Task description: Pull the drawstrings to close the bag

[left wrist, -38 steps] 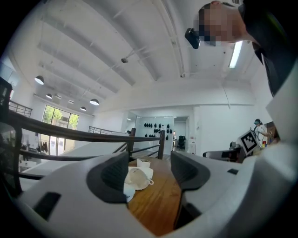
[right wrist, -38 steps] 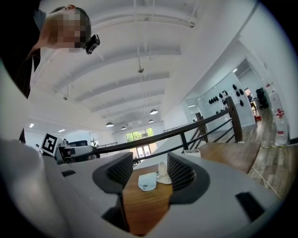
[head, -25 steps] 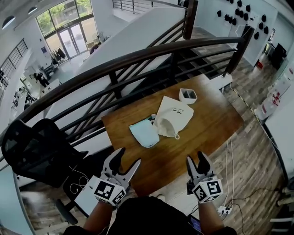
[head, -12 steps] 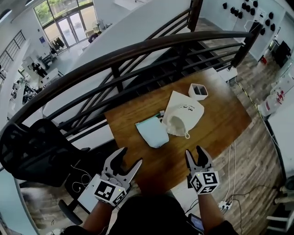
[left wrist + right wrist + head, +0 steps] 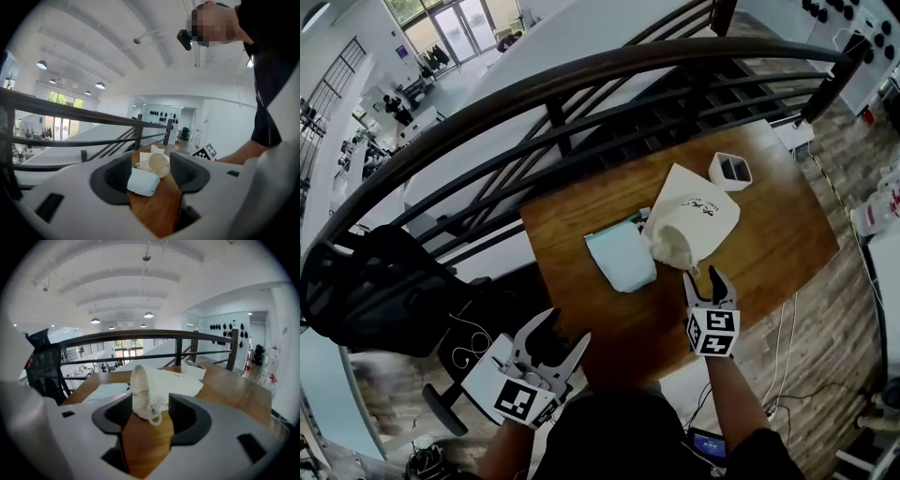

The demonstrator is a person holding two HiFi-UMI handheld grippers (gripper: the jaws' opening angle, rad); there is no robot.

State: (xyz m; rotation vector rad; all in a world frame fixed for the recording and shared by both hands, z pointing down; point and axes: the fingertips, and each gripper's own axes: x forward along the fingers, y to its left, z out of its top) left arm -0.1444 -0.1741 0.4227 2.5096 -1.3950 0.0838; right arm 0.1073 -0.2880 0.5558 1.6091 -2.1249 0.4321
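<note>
nothing really readable here tbh. the cream cloth drawstring bag (image 5: pixel 684 230) on the brown wooden table (image 5: pixel 769 253) has a small dark print (image 5: pixel 705 207) on its side, but it's way too tiny and blurry to make out any letters.

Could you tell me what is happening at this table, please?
A person holds tongs in each hand over a wooden table. The right tongs are at the open mouth of the cream drawstring bag, jaws opening, with the cord loop just ahead and nothing gripped. The left tongs hang back off the near edge, open and empty. A pale blue pouch lies beside the bag, a small white box behind it.
</note>
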